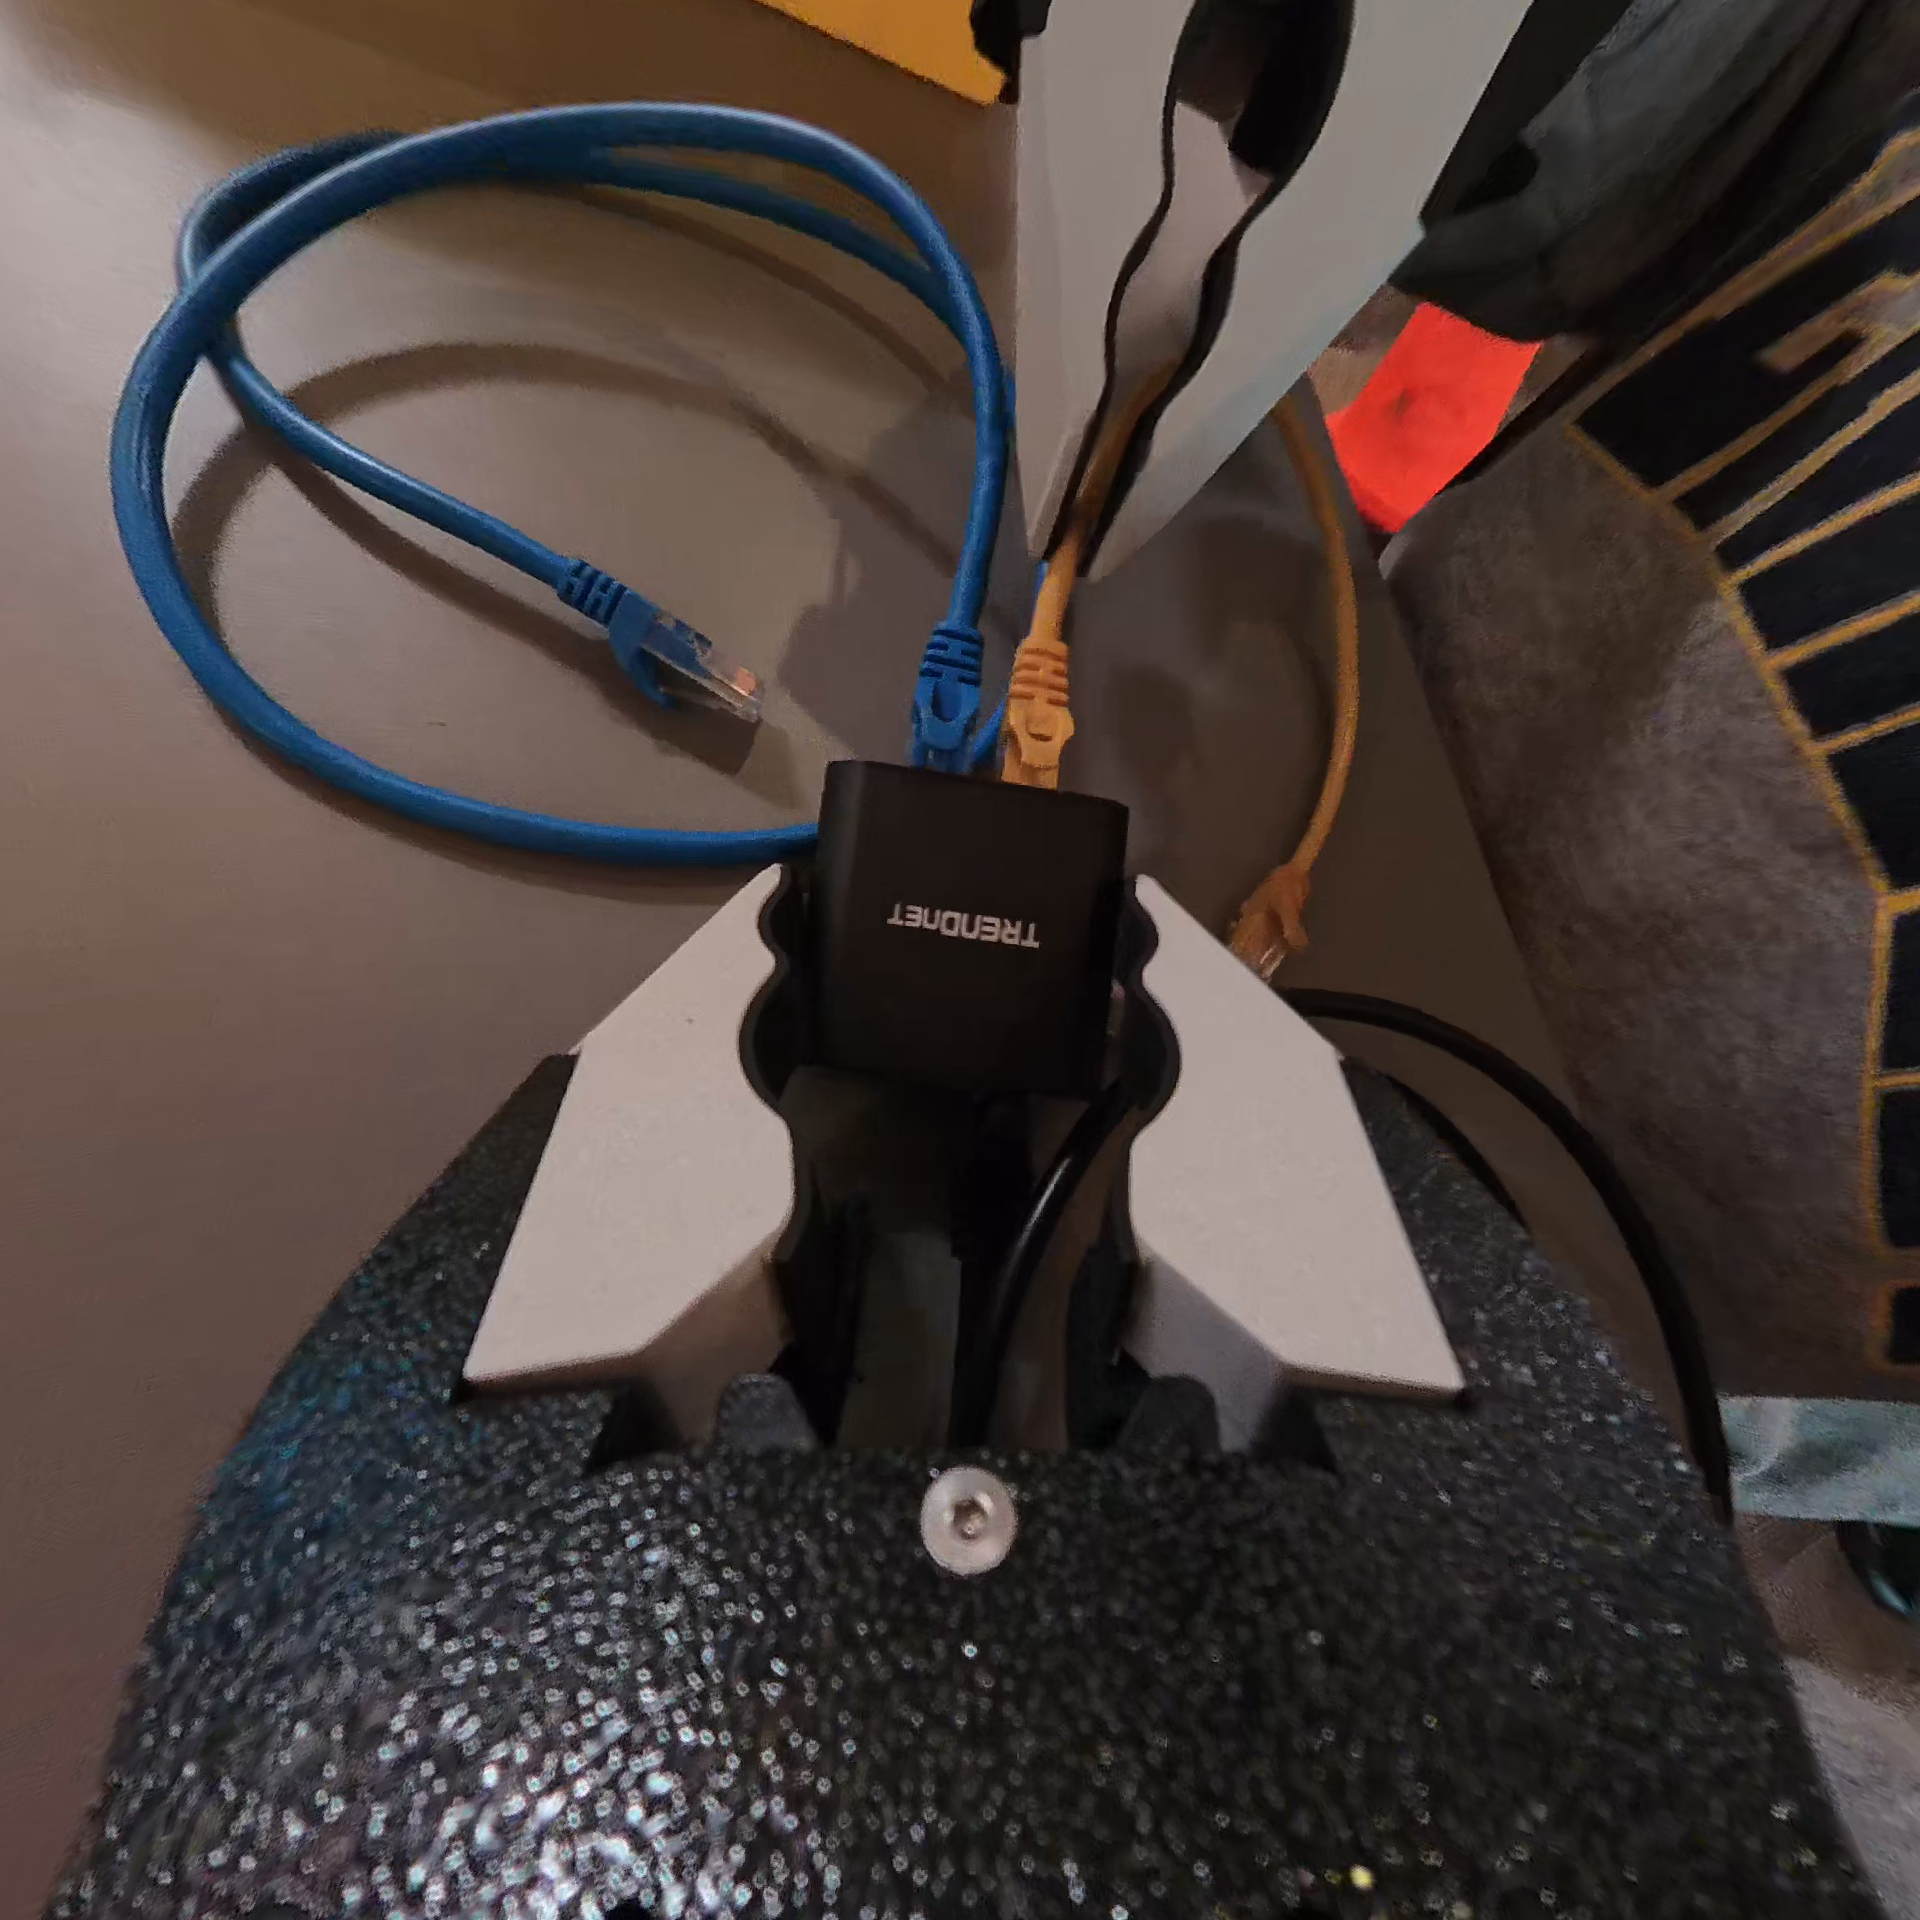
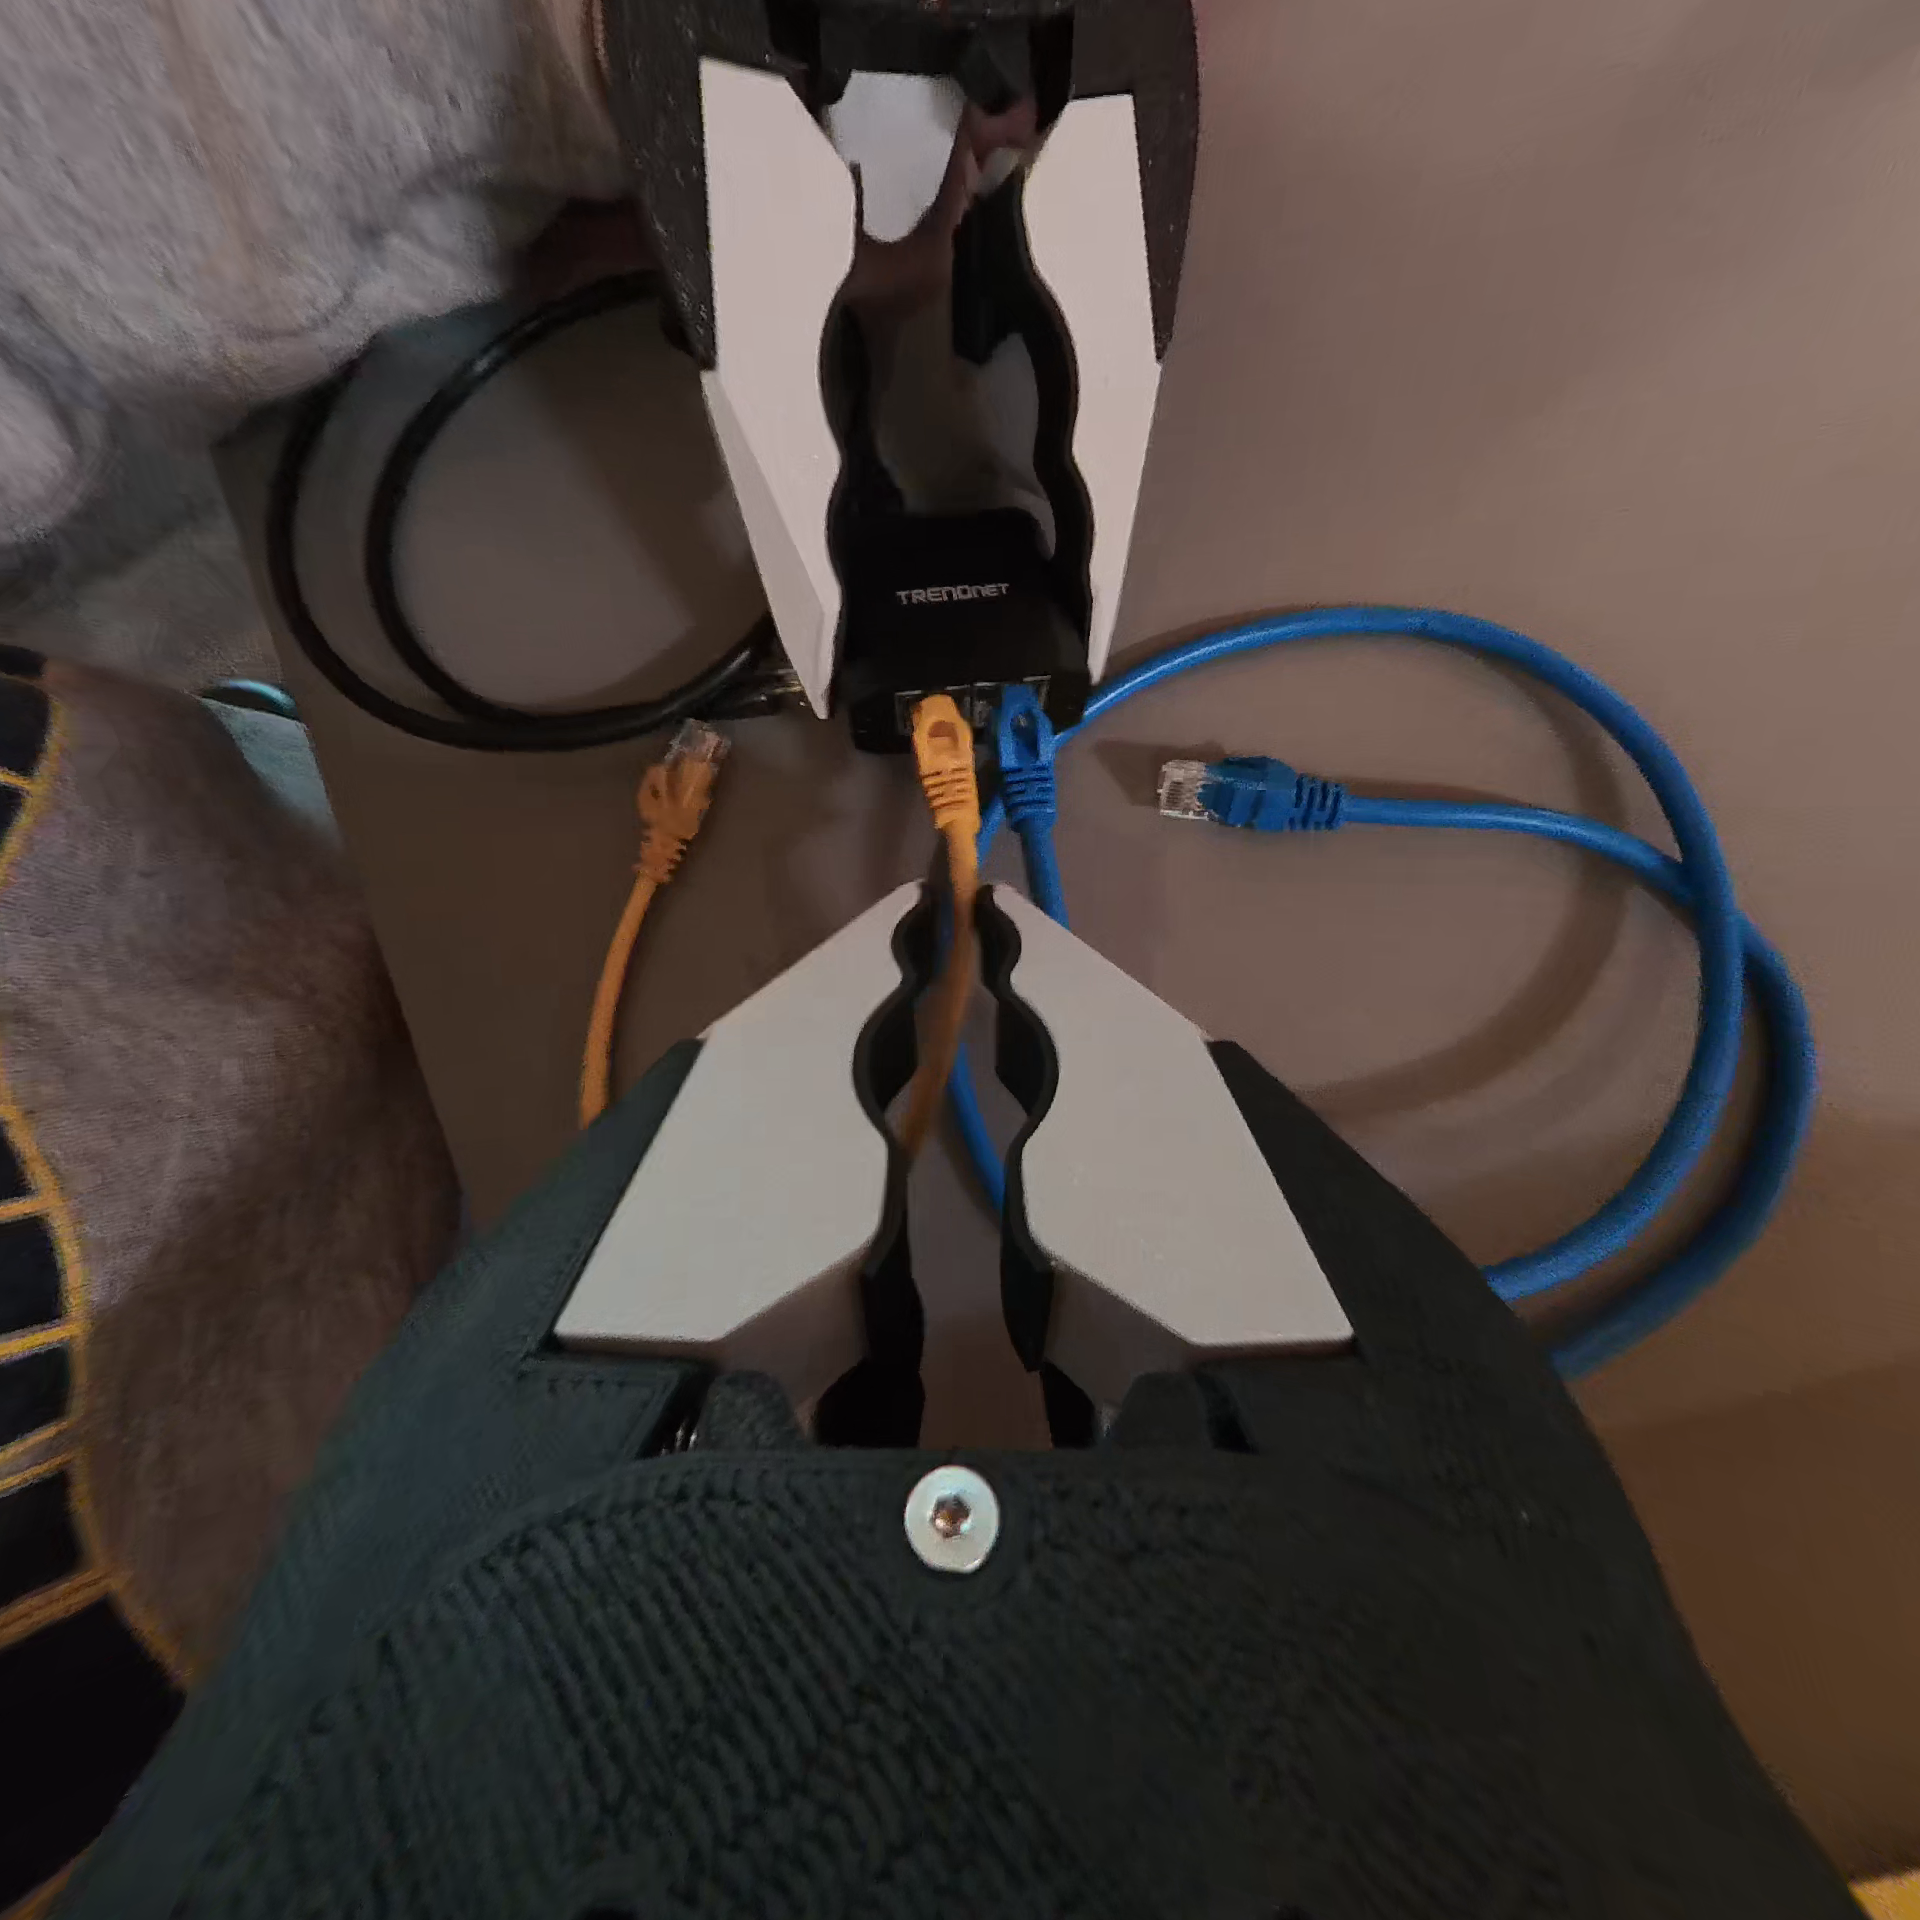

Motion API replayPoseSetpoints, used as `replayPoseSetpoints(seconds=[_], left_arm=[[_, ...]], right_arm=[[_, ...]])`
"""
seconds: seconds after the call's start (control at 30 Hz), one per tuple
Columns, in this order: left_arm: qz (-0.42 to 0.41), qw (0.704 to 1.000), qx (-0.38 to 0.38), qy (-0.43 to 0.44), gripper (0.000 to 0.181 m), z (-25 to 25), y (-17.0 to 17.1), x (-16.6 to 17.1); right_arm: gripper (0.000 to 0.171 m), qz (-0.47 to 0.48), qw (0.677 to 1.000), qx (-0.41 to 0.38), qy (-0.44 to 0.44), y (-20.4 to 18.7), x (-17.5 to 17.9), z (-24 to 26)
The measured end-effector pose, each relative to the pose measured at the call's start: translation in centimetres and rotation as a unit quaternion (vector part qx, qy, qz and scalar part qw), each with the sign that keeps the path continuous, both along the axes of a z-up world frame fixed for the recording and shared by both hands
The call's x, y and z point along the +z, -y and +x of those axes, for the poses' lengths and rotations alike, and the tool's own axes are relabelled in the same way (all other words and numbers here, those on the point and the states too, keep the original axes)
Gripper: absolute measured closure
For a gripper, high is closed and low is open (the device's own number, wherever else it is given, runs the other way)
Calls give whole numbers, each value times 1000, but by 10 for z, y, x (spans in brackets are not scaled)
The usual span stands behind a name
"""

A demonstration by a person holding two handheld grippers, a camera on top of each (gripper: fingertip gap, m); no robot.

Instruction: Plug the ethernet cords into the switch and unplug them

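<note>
The black switch (image 1: 961,925) lies on the tan table, and my left gripper (image 1: 956,883) is shut on its sides. A blue cord's plug (image 1: 945,686) and an orange cord's plug (image 1: 1039,707) sit side by side in its ports. My right gripper (image 2: 956,891) is shut on the orange cord (image 2: 951,997) a short way behind its plug (image 2: 943,758). The blue plug (image 2: 1023,758) is in the port next to it. The free blue plug (image 2: 1236,795) and the free orange plug (image 2: 681,779) lie loose on the table. The switch (image 2: 961,613) shows between the left fingers.
The blue cord (image 1: 156,499) loops over the table to the switch's far side. A black power cord (image 2: 343,582) coils behind the switch. The table edge (image 1: 1455,779) drops to a grey rug with dark and gold bands (image 1: 1766,623). A red object (image 1: 1423,416) is beyond the edge. Across from one pair of fingers to the other is roughly 6 centimeters.
</note>
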State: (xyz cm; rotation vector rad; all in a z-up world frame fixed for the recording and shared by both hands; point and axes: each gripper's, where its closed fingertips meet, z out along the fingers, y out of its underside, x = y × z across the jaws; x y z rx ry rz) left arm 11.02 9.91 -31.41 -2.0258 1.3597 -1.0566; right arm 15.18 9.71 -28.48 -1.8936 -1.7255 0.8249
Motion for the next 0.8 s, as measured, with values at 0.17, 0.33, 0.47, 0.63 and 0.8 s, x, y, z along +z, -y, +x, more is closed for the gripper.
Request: replayPoseSetpoints(seconds=[0.17,0.33,0.47,0.63,0.8], left_arm=[[31,998,57,-4,122,2,-13,0],[-2,995,92,35,122,10,-16,16],[-77,992,74,61,122,18,-9,31],[-100,993,47,50,122,23,-3,38],[-70,985,95,126,116,18,-18,84]], right_arm=[[105,76,995,16,-67,1,28,0],[90,363,927,86,-30,-9,27,-10],[108,542,826,155,12,-11,22,-27],[137,585,790,182,8,-11,19,-39],[149,574,804,157,10,-26,28,-33]])
